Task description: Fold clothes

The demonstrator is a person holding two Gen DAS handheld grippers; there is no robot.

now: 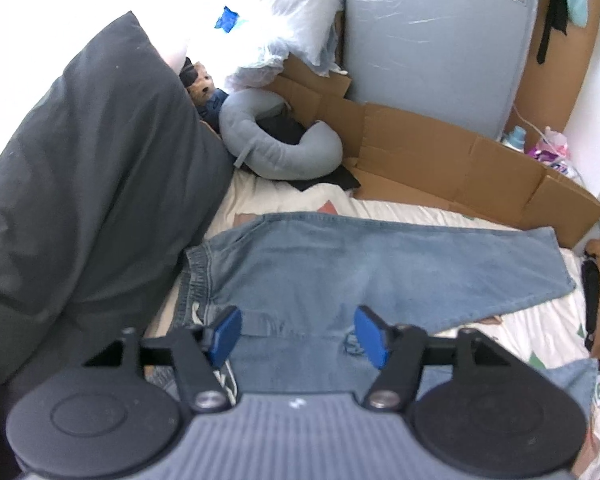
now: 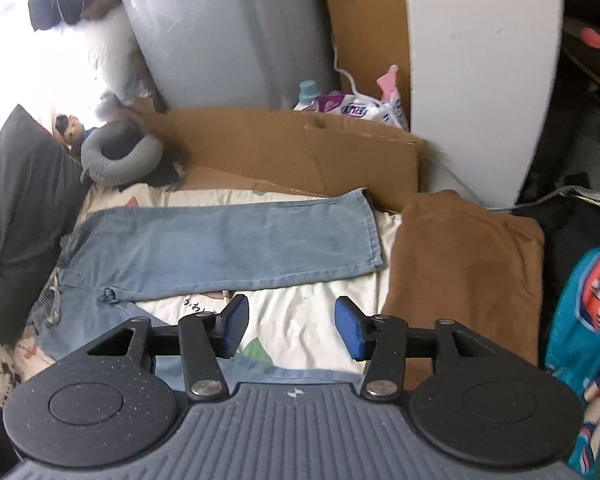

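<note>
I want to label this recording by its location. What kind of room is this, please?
Most likely a bedroom: the jeans lie on a bed with a printed sheet, a dark pillow sits at its side, and a wrapped mattress leans behind it.

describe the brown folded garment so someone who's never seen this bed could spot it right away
Start at the bed with the pale printed sheet and find the light blue jeans laid across it. Just past the jeans' hem end lies the brown folded garment, a plain squarish stack. It is the only solid brown cloth, unlike the stiff cardboard behind it.
</note>
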